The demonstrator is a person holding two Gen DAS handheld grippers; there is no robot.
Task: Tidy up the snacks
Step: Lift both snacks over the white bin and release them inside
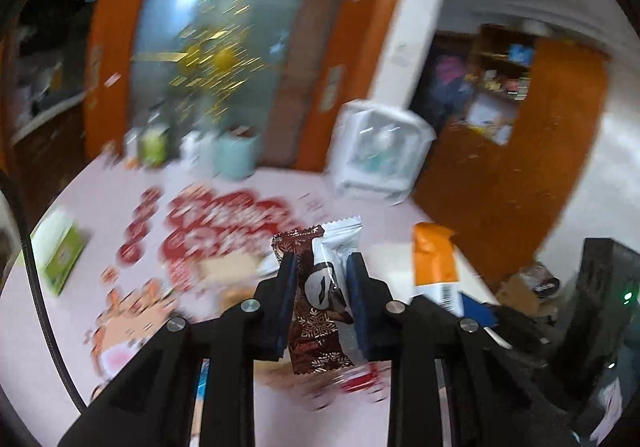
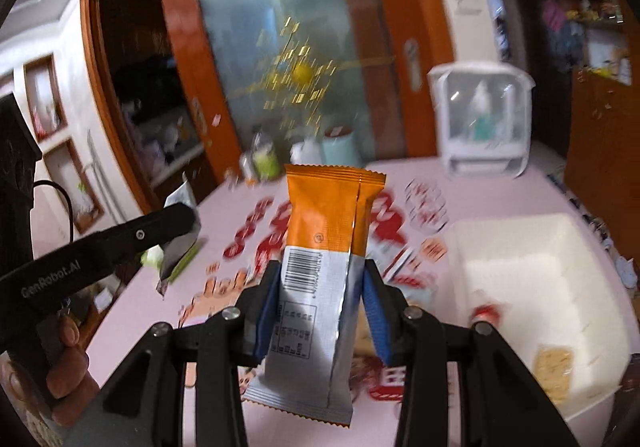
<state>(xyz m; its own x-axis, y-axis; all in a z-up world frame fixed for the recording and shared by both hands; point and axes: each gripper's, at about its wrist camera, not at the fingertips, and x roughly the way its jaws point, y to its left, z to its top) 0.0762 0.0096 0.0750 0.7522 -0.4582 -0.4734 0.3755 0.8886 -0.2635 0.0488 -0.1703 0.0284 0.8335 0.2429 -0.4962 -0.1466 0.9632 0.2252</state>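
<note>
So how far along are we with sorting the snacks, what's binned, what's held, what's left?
Partly done. The white bin already holds a tan cracker pack and a small red item. In hand: the left gripper clamps a brown and white snack pack, and the right gripper clamps an orange and silver snack pack, both lifted off the table. Both still need placing; blur hides any other loose snacks.

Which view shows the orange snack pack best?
The right wrist view: the orange pack fills the centre, upright in the right gripper, with its barcode and printed panel visible. The left wrist view shows only a blurred part of it off to the right, behind the brown-and-white packet that the left gripper holds.
</note>
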